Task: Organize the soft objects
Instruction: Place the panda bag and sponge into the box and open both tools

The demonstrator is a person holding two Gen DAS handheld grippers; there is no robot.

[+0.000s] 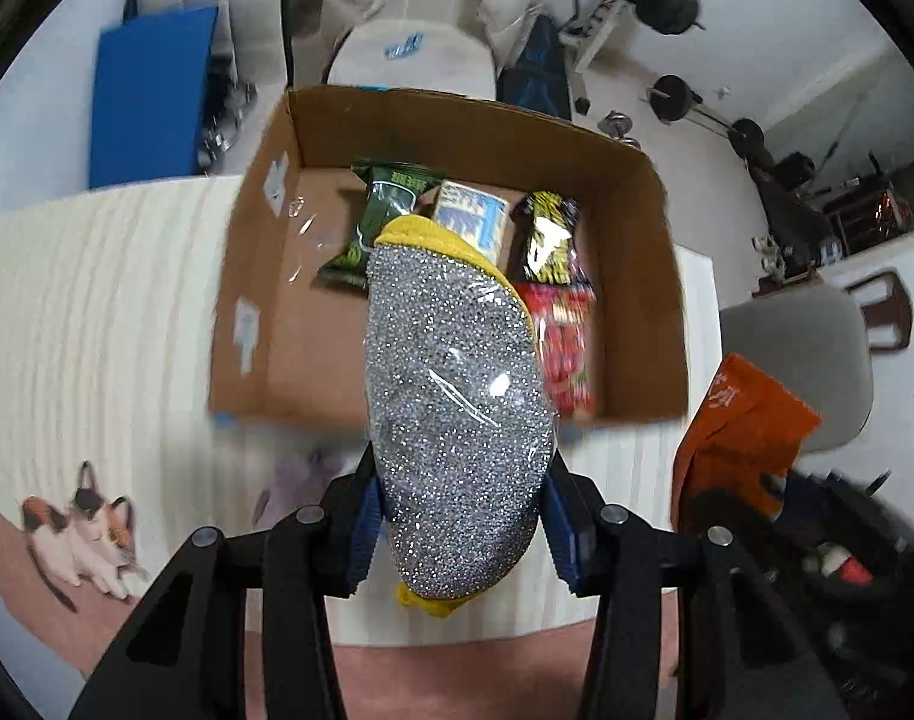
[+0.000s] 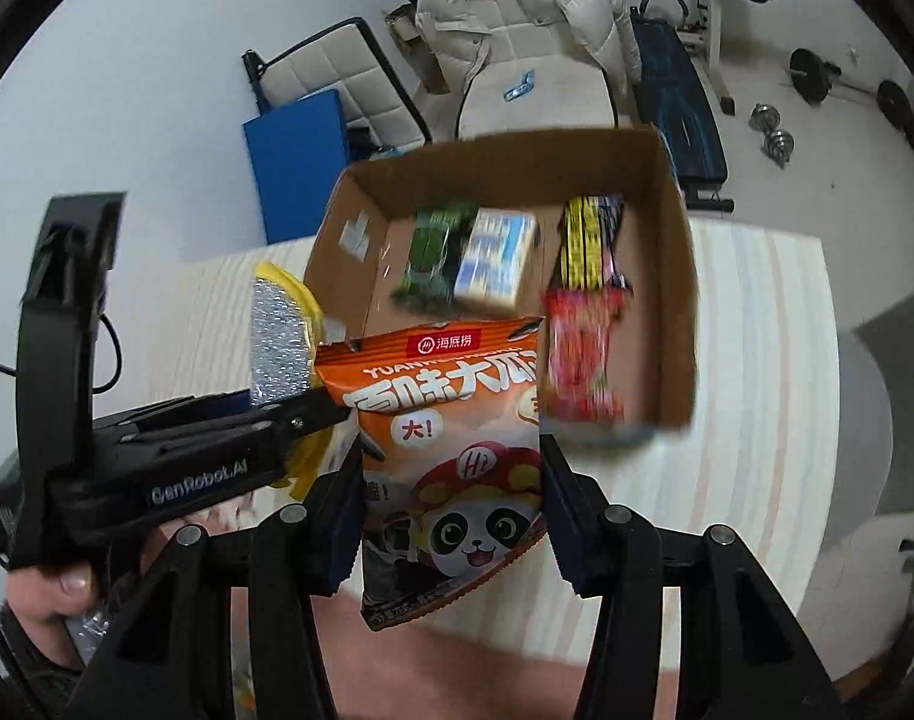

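Grippers raised before box (image 1: 637,276) — left gripper (image 1: 463,516) clamping sponge (image 1: 457,396), right gripper (image 2: 450,516) snack bag (image 2: 457,450).

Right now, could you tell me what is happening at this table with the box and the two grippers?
A person is sorting soft items into an open cardboard box on the table. The left gripper has its jaws shut on a silver scouring pad with yellow backing, held in front of the box. The right gripper holds an orange snack bag near the box's front edge. Four packets already lie inside; neither held item is in yet.
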